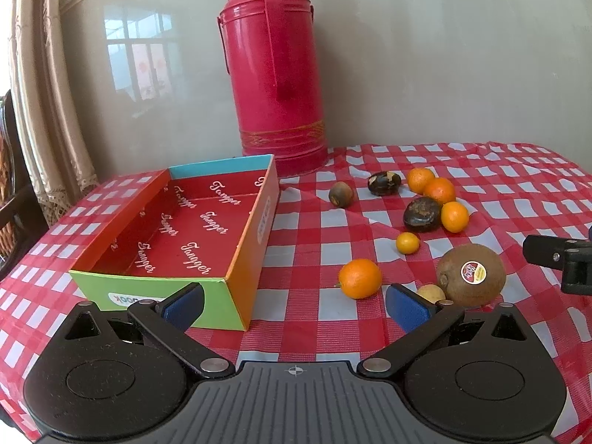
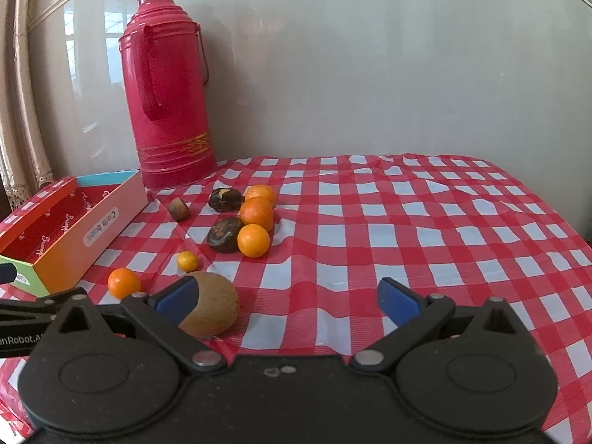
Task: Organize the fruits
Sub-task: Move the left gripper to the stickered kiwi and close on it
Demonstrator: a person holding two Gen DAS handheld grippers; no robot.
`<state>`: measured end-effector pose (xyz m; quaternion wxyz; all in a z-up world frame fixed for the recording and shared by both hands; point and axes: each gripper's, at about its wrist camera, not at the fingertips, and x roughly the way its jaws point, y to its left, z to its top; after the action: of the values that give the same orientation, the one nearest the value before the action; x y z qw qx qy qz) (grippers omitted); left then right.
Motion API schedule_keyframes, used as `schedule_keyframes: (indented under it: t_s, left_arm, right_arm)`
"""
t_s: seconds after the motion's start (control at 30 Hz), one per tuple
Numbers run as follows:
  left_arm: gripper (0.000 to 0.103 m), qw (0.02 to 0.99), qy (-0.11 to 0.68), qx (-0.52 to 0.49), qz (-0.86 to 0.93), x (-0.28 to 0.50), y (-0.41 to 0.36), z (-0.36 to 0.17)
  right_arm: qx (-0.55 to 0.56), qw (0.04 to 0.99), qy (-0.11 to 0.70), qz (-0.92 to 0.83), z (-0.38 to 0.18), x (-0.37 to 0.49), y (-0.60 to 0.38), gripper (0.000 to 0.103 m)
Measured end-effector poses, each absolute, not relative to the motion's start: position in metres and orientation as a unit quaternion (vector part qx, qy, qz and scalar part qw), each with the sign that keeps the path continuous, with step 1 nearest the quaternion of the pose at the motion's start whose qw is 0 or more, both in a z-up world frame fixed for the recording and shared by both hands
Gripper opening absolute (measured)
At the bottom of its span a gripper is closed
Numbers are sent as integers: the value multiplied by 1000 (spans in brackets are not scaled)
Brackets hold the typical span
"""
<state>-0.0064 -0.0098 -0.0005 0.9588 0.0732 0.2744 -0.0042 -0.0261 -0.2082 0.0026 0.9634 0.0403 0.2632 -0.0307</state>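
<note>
A colourful open cardboard box stands empty on the left of the checked tablecloth; it also shows in the right wrist view. Loose fruit lies to its right: a stickered kiwi, a near orange, a small kumquat, a cluster of oranges and dark fruits. My left gripper is open and empty, just in front of the near orange. My right gripper is open and empty, its left finger beside the kiwi.
A tall red thermos stands at the back against the wall, behind the box. A small yellowish fruit lies next to the kiwi. The right gripper's finger shows at the left view's right edge. A curtain hangs at far left.
</note>
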Motion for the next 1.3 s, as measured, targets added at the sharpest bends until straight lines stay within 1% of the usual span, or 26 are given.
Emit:
schedule_keyframes:
  t_s: [0.23, 0.57, 0.7, 0.87, 1.3]
  left_arm:
    - [103, 959, 265, 101, -26, -9, -25, -1]
    - [103, 951, 230, 191, -80, -16, -72, -5]
    - [103, 951, 211, 200, -102, -16, -87, -2]
    - [103, 944, 206, 217, -140, -7, -110, -4]
    - [102, 932, 254, 173, -191, 20, -128, -17]
  right_arm:
    - [57, 963, 258, -50, 4, -32, -225, 97]
    - [88, 960, 241, -113, 8, -46, -262, 97]
    - [104, 957, 231, -138, 9, -56, -281, 97]
    - [116, 956, 228, -145, 7, -65, -296, 97]
    - [132, 953, 233, -144, 5, -68, -304, 97]
